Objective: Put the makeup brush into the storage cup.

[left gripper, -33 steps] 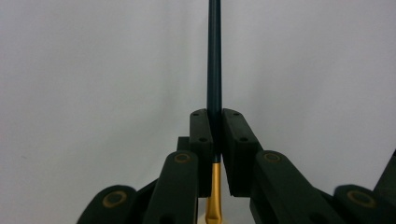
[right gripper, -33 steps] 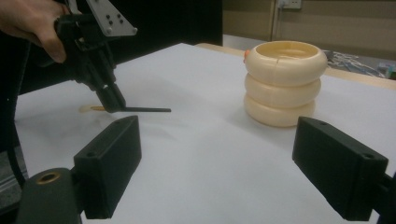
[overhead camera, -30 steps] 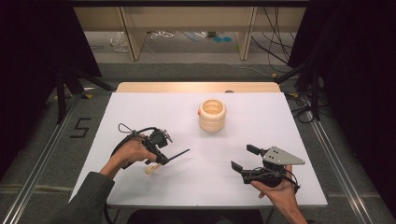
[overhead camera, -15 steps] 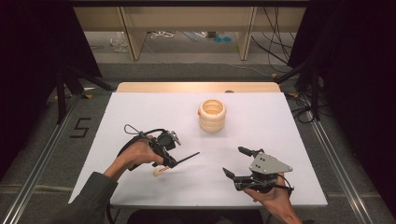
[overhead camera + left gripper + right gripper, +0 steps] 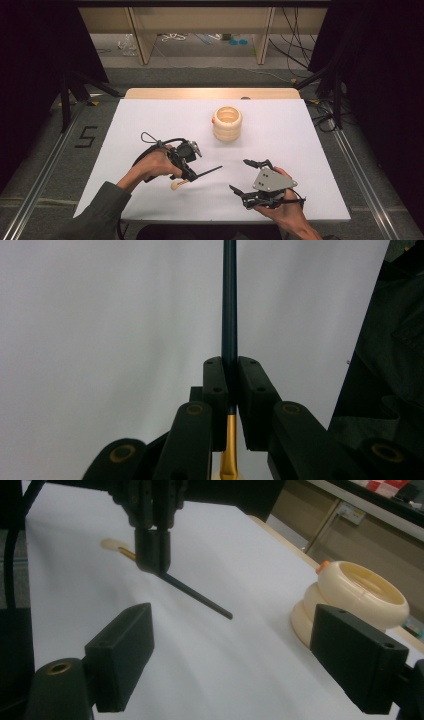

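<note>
White sheeting covers the desk [image 5: 150,120], whose pale wooden far edge shows beyond it, with dark floor and cables around.

On the person's left, the left hand-held gripper [image 5: 192,175] has its jaws pressed together on a thin tool [image 5: 205,173]: a slim dark rod that runs out past the jaws toward the middle of the desk, with a golden section and a cream-coloured end [image 5: 177,184] trailing behind them on the person's side. In the left gripper view the rod [image 5: 229,300] stands straight up between the two black pads, and the golden part [image 5: 230,440] shows below them. In the right gripper view the same tool [image 5: 197,596] slants down from those clamped jaws, its tip close to the white surface; whether it touches cannot be told.

To the person's right, the right hand-held gripper [image 5: 252,176] is held just above the near part of the desk with its jaws spread wide and nothing between them, a grey three-cornered plate [image 5: 272,181] on top. Its jaws point toward the left hand-held gripper, a gap apart from it.

Farther back, a cream ring-shaped holder [image 5: 227,122] stands on the desk, well apart from both, with a small orange piece [image 5: 323,565] at its side.
</note>
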Motion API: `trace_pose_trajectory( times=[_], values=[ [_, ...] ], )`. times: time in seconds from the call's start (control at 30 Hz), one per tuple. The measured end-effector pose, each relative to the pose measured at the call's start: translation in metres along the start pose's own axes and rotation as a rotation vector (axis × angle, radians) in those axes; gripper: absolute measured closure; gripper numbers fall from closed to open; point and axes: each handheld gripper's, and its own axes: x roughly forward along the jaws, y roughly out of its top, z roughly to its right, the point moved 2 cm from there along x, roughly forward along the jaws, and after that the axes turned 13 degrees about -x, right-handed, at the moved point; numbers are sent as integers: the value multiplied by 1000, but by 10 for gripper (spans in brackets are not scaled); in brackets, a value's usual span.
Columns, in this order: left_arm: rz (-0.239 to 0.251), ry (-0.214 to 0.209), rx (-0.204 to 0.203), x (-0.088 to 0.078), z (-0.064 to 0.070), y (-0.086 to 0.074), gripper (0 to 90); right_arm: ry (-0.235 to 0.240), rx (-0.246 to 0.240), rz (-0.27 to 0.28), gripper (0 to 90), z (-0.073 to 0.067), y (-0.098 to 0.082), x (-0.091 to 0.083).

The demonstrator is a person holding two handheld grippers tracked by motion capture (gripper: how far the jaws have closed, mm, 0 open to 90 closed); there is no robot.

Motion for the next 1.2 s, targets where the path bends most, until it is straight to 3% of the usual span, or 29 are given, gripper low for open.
trace_pose_trajectory(
  times=[0.23, 0.6, 0.73, 0.77, 0.83, 0.9, 0.97, 1.0, 1.2],
  values=[
    [-9, -10, 22, 0, 7, 7, 830, 47, -99, -27, 208, -7, 6, 11],
    [-17, -22, 28, 1, 14, 8, 830, 105, -179, -52, 228, -11, 10, 30],
    [-32, -27, 46, 1, 14, 9, 830, 105, -236, -59, 244, -15, 13, 37],
    [-51, -24, 70, -1, 13, 9, 830, 106, -255, -59, 252, -17, 15, 39],
    [-28, -35, 39, 1, 17, 9, 830, 116, -268, -59, 253, -19, 16, 41],
    [-48, -32, 63, 0, 16, 10, 830, 115, -285, -63, 253, -20, 17, 44],
    [-37, -39, 47, 0, 18, 10, 830, 114, -296, -70, 253, -20, 16, 46],
    [-61, -34, 76, -1, 17, 11, 830, 112, -300, -72, 253, -20, 16, 47],
    [-75, -42, 84, -2, 20, 14, 830, 119, -337, -76, 272, -23, 17, 51]
  ],
)
